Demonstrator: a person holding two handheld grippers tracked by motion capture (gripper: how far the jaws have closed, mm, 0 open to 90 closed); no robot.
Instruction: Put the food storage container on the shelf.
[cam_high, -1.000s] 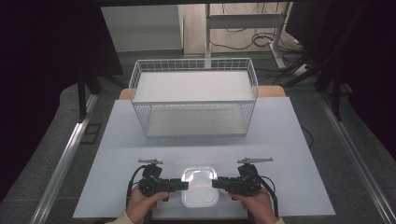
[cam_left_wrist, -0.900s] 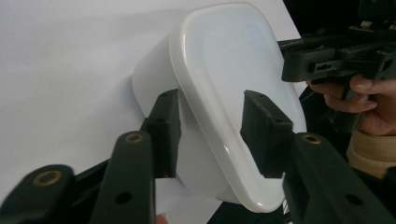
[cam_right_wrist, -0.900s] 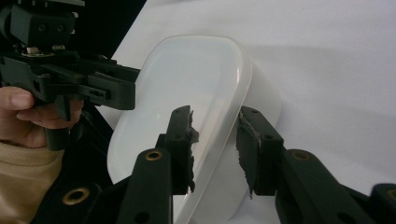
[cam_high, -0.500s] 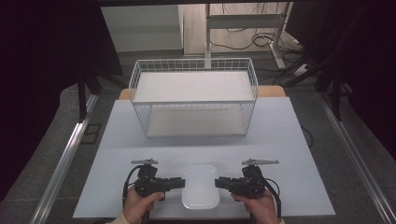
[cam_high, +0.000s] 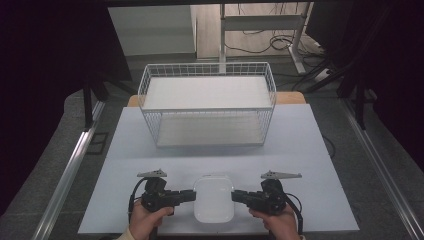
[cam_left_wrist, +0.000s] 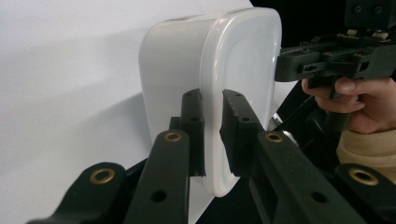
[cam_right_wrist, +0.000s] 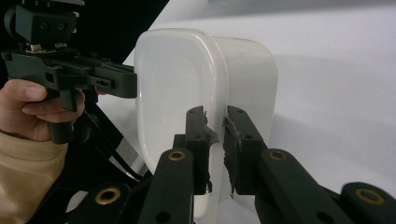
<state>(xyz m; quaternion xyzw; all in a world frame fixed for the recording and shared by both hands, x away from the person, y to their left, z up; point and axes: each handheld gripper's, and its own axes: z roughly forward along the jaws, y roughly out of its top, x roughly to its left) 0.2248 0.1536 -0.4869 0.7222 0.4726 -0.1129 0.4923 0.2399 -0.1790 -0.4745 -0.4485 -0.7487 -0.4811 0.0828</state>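
Observation:
A white plastic container (cam_high: 213, 205) with rounded corners is held level between my two grippers near the table's front edge. My left gripper (cam_high: 192, 195) is shut on its left rim, and my right gripper (cam_high: 235, 196) is shut on its right rim. In the left gripper view the jaws (cam_left_wrist: 211, 100) pinch the rim of the container (cam_left_wrist: 233, 60), with the other gripper (cam_left_wrist: 327, 60) on the far side. The right gripper view mirrors this: its gripper (cam_right_wrist: 215, 116) clamps the container (cam_right_wrist: 177, 84), opposite the other gripper (cam_right_wrist: 93, 77). Whether the container touches the table is unclear.
A white wire basket (cam_high: 207, 102) stands at the back middle of the pale table (cam_high: 300, 150). A metal rail (cam_high: 70, 170) runs along the table's left side. Cables and desk legs (cam_high: 295, 40) lie on the floor beyond.
The container and both grippers have come slightly nearer to the table's front edge. The container's top glinted a second ago and now looks evenly white.

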